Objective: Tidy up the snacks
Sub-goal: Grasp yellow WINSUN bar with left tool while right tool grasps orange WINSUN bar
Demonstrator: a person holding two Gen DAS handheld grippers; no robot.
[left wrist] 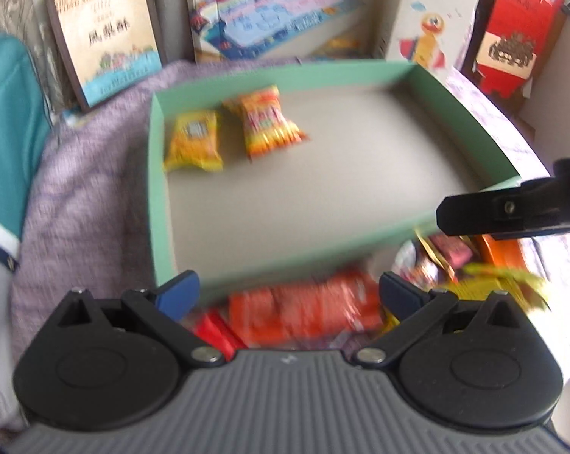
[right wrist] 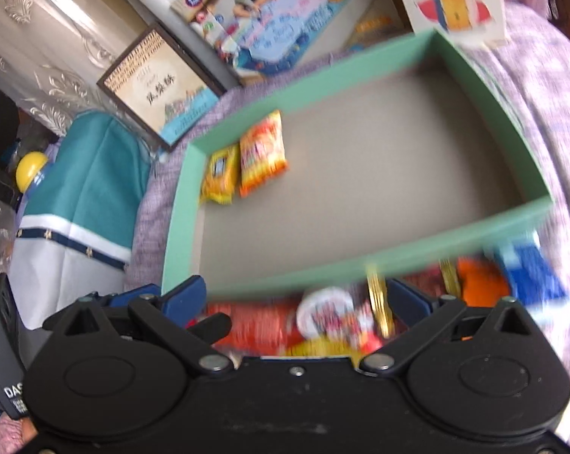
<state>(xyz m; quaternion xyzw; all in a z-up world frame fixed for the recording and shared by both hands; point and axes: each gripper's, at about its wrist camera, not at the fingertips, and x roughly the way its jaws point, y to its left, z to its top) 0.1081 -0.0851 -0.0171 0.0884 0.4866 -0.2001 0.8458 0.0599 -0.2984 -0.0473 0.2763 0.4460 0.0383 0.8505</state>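
Blur smears the whole lower band of both views, so the loose snack pile [left wrist: 323, 314] just below the green box's near wall reads only as orange, red and yellow wrappers; no labels can be made out. In the left wrist view the left gripper [left wrist: 288, 295] fills the bottom of the frame, its blue-tipped tongs spread wide with nothing pinched between them, hovering over that pile. At the right edge a black finger of the right gripper [left wrist: 474, 213] pokes in, cut off by the frame. In the right wrist view the right gripper [right wrist: 298, 300] also stands spread apart, empty, above the same jumble, where a round white wrapper [right wrist: 324, 312] and a blue pack [right wrist: 531, 272] are barely legible.

Up in the box [left wrist: 156, 196], far left corner: a yellow packet [left wrist: 194, 140] lies against the left wall, an orange-striped packet [left wrist: 270, 121] just beside it on the right. The rest of the grey floor is bare.

The box sits on a lilac woven cloth [left wrist: 84, 196]. A teal bag [left wrist: 8, 132] is cut off at far left; a framed picture [left wrist: 107, 34], a play-mat carton [left wrist: 270, 11], a white duck box [left wrist: 432, 19] and a red gift bag [left wrist: 519, 34] line the back.
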